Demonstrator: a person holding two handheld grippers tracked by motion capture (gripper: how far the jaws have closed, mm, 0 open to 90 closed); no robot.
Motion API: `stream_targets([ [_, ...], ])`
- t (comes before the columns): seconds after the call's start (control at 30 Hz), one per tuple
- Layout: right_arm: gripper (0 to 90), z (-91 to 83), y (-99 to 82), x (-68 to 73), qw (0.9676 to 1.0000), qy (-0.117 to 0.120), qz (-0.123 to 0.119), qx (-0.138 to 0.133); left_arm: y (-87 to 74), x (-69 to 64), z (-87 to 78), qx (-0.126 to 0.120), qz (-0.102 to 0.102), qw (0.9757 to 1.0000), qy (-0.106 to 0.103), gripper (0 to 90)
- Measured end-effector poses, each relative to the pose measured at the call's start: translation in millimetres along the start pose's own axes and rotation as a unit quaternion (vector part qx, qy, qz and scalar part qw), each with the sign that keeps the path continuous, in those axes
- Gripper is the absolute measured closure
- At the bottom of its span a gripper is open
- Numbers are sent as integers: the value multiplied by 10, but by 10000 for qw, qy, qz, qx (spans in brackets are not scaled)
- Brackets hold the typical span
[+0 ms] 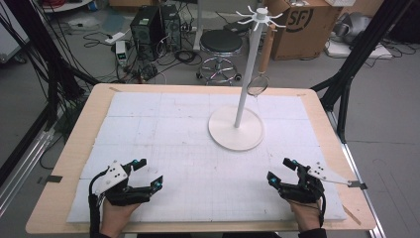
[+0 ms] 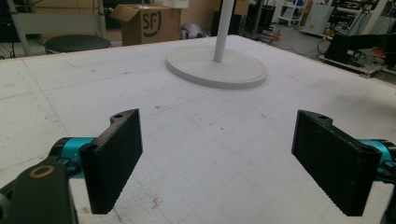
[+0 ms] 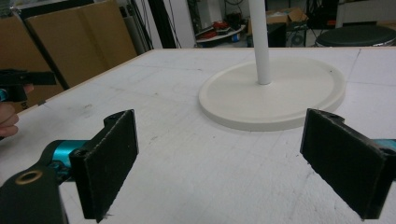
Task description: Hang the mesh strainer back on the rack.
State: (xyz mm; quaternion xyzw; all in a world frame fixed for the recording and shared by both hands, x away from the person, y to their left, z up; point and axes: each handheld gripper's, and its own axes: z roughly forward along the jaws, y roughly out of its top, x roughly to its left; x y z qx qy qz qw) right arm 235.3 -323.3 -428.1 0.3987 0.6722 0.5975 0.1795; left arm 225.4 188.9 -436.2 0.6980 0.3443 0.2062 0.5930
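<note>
A white rack stands on its round base (image 1: 224, 134) at the table's far middle, its pole (image 1: 247, 74) rising to a crown of hooks (image 1: 260, 15). From one hook hangs a wooden-handled utensil (image 1: 267, 47) with a wire ring at its lower end (image 1: 258, 85). My left gripper (image 1: 150, 172) rests low at the near left, open and holding nothing. At the near right my right gripper (image 1: 278, 169) is open and equally bare. The left gripper view has both pads (image 2: 114, 158) wide apart, the base (image 2: 217, 67) ahead. Beyond the right gripper's pads (image 3: 109, 161) lies the base (image 3: 273, 93).
White foam sheets (image 1: 163, 129) cover the wooden table (image 1: 69, 163). Behind the table are a black stool (image 1: 221, 42), a cardboard box (image 1: 302, 20), computer towers (image 1: 148, 25) and cables on the floor. Black frame legs (image 1: 346, 74) stand at the right.
</note>
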Motion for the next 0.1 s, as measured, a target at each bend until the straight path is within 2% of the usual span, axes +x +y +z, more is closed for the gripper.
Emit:
stream_targets([
  [0.1,105,6,8,17,10000,9,-30,-21,-1,1,2,1,14,10000,0,169],
])
